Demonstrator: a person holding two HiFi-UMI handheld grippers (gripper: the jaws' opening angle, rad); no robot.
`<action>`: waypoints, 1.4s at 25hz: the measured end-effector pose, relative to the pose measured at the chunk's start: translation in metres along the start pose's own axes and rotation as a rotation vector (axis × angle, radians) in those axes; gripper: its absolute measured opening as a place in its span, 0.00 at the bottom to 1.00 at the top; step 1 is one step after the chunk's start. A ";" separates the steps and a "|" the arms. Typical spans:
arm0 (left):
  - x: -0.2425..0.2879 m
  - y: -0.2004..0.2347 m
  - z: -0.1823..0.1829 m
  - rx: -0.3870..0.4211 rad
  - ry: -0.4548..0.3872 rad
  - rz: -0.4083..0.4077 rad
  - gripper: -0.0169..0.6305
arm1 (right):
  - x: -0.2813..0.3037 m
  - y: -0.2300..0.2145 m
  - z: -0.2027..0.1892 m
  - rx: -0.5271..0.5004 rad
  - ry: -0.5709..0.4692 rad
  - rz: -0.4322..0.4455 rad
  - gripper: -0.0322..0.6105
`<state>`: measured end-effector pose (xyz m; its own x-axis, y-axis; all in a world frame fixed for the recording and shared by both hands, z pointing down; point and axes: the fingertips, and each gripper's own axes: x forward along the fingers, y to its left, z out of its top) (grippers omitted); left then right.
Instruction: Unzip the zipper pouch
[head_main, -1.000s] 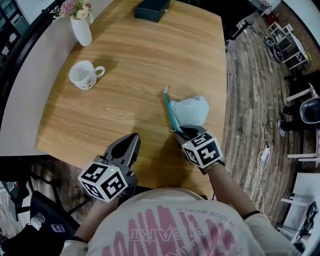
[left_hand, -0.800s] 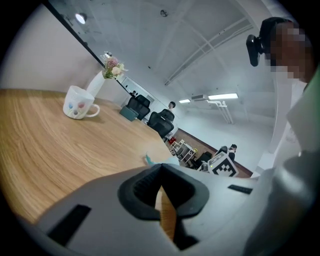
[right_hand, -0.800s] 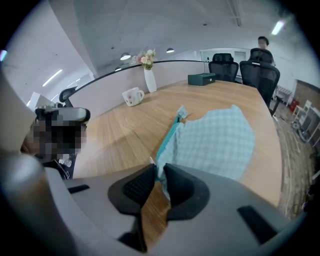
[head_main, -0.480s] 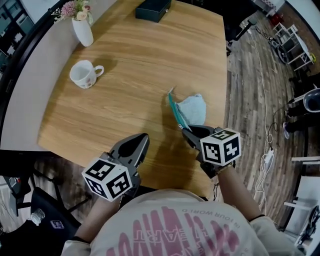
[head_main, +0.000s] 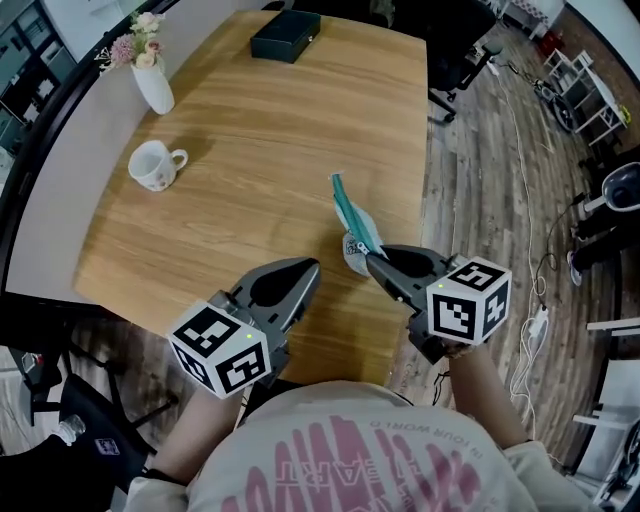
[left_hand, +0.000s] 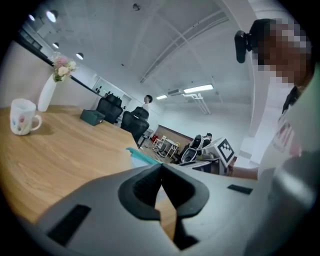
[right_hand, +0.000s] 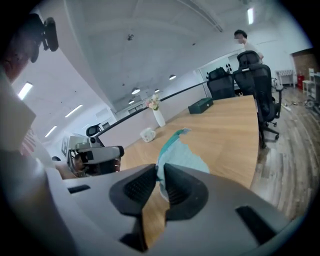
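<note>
The light blue zipper pouch (head_main: 356, 224) with its teal zipper band hangs above the wooden table (head_main: 250, 130), near the right edge. My right gripper (head_main: 368, 258) is shut on the pouch's near end; its jaws have just been closing with the fabric between them. In the right gripper view the pouch (right_hand: 179, 153) rises from between the pads of the right gripper (right_hand: 159, 171). My left gripper (head_main: 313, 267) is shut and holds nothing, a short way left of the pouch. The left gripper view shows the left gripper (left_hand: 161, 168) shut, with the pouch (left_hand: 142, 156) beyond it.
A white mug (head_main: 155, 165) and a white vase with flowers (head_main: 150, 80) stand at the table's left. A dark box (head_main: 285, 36) lies at the far end. An office chair (head_main: 455, 50) stands beside the far right corner. The table's right edge is close to the pouch.
The right gripper has risen and drawn back, lifting the pouch off the table so it now hangs. The left gripper has moved up and right, toward the pouch.
</note>
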<state>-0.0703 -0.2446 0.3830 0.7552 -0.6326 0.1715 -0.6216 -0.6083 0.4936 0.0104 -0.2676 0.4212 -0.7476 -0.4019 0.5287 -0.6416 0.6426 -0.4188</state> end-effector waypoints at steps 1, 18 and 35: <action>0.004 -0.012 0.005 0.024 -0.001 -0.020 0.03 | -0.010 0.003 0.005 -0.016 -0.012 0.021 0.13; 0.016 -0.142 0.078 0.370 0.015 -0.285 0.18 | -0.124 0.094 0.075 -0.248 -0.261 0.520 0.13; 0.026 -0.161 0.082 0.518 0.099 -0.292 0.07 | -0.128 0.096 0.085 -0.430 -0.260 0.459 0.13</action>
<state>0.0320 -0.2023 0.2381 0.9101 -0.3722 0.1821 -0.3877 -0.9200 0.0570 0.0301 -0.2101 0.2503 -0.9793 -0.1353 0.1503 -0.1640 0.9662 -0.1990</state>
